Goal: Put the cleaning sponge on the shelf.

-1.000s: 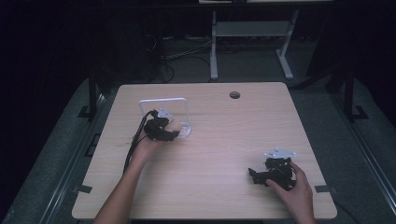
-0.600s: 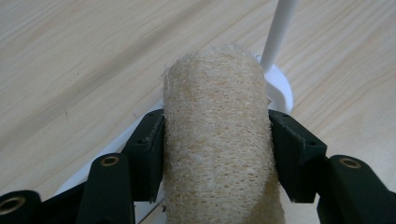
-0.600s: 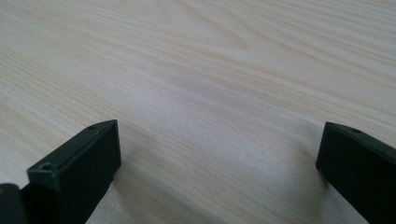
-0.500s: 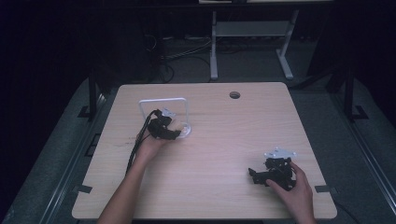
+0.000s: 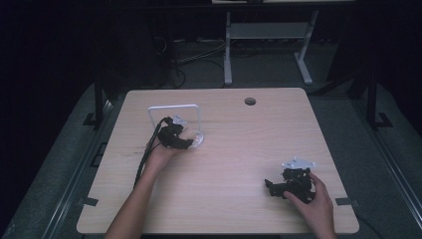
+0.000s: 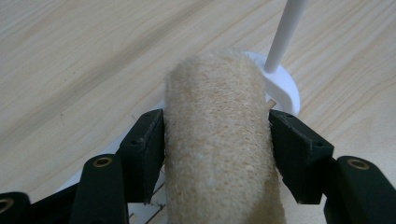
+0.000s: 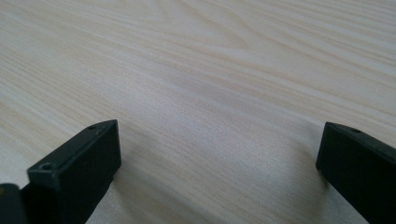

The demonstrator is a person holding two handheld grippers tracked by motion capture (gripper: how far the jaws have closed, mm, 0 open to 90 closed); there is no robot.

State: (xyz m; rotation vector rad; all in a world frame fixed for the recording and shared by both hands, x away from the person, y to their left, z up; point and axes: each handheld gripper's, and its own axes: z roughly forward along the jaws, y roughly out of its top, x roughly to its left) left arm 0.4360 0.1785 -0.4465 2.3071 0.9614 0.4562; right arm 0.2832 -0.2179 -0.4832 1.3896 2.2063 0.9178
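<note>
The left gripper [image 6: 215, 135] pinched a tan loofah roll [image 6: 219, 140] between both jaws, just above the white stand [image 5: 175, 122] at the table's [image 5: 239, 149] far left. The right gripper [image 7: 219, 158] rested near right on bare wood — jaws spread wide, holding nothing.

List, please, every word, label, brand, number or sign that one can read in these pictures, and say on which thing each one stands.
None: no readable text in any view.
Loofah roll held in the left claw: bare fibre, no label.
White wire stand and its round base: plain, unmarked.
Right claw, open over the wooden table: plain black jaws, no marking.
Table: wood grain and a round hole, no print.
</note>
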